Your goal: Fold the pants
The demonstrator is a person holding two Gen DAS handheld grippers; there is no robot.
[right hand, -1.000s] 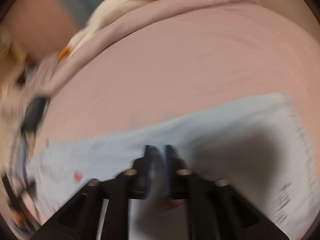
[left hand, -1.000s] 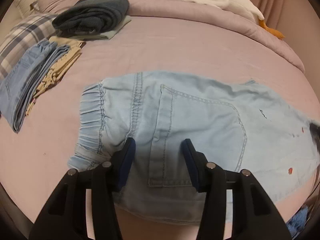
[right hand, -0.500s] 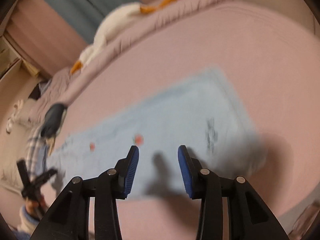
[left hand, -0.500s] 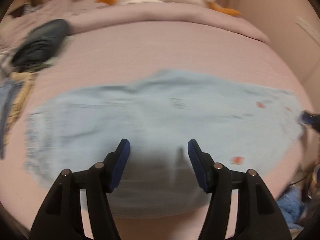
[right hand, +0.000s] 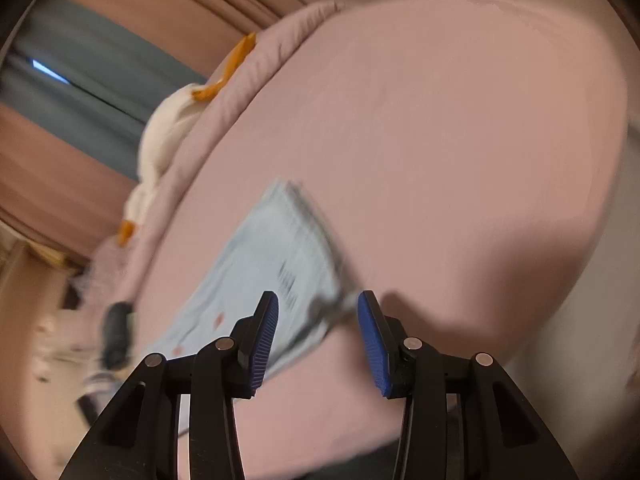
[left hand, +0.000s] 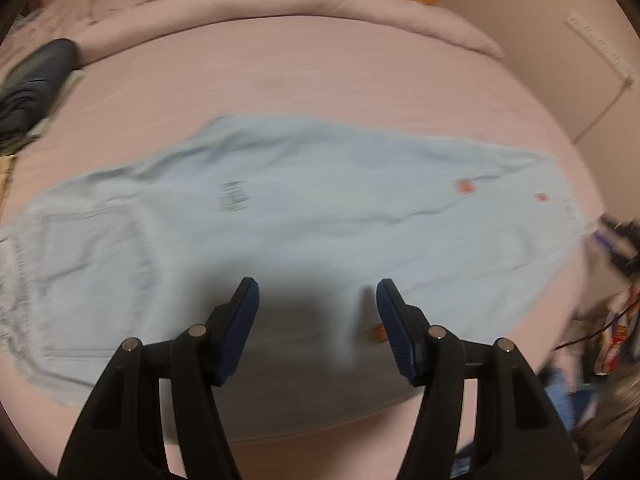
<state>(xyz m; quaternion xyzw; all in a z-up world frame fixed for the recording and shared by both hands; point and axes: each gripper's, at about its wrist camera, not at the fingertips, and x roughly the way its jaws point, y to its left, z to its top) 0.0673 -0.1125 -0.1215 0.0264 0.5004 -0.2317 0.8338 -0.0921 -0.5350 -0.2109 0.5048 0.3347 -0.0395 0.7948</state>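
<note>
Here, one pair of pale blue pants (left hand: 304, 216) flat on bed (left hand: 320, 76), left hand-held gripper (left hand: 316, 300) and right hand-held gripper (right hand: 316, 312) both spread, empty

Motion blur smears the pants (left hand: 304, 216) throughout

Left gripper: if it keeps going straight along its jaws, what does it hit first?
Most likely the light blue pants spread flat on the pink bed. The left gripper is open and empty, aimed at the middle of the fabric, with nothing in between. The frame is blurred, so depth is uncertain.
</note>
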